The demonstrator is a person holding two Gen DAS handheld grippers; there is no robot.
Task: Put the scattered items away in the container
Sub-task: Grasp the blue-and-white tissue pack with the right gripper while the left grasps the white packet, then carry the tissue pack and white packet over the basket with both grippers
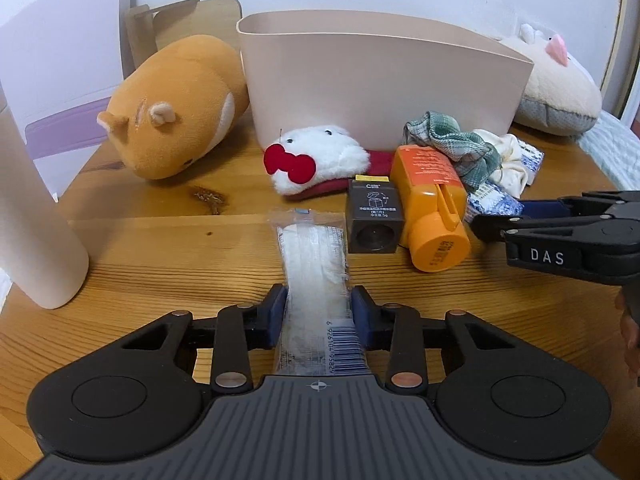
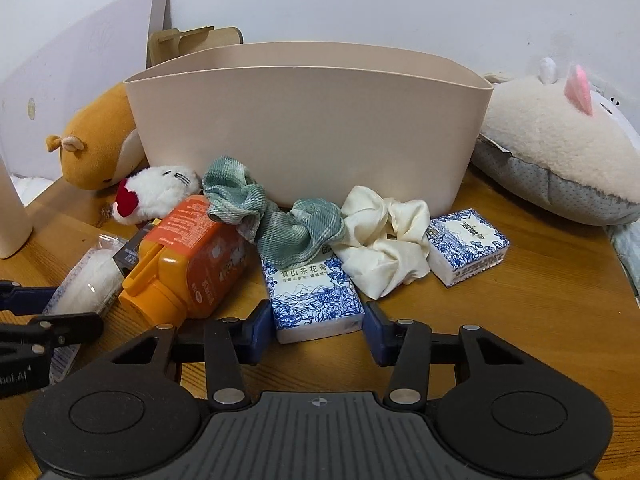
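A beige container [image 1: 372, 80] [image 2: 304, 128] stands at the back of the wooden table. My left gripper [image 1: 318, 312] is shut on a clear plastic packet [image 1: 314, 264] that lies on the table. My right gripper [image 2: 318, 322] is open around a blue-and-white tissue pack [image 2: 312, 300], its pads at the pack's two sides. Beside it lie an orange bottle [image 2: 192, 264] [image 1: 432, 208], a dark small box [image 1: 372, 216], a green scrunchie [image 2: 276, 220], a cream scrunchie [image 2: 384, 240], a second tissue pack [image 2: 466, 244] and a white plush [image 1: 316, 160].
An orange hamster plush [image 1: 180, 108] lies left of the container. A cream plush pillow [image 2: 560, 152] lies to its right. A white cylinder [image 1: 36, 216] stands at the left table edge. A wooden stand [image 1: 180, 20] is behind.
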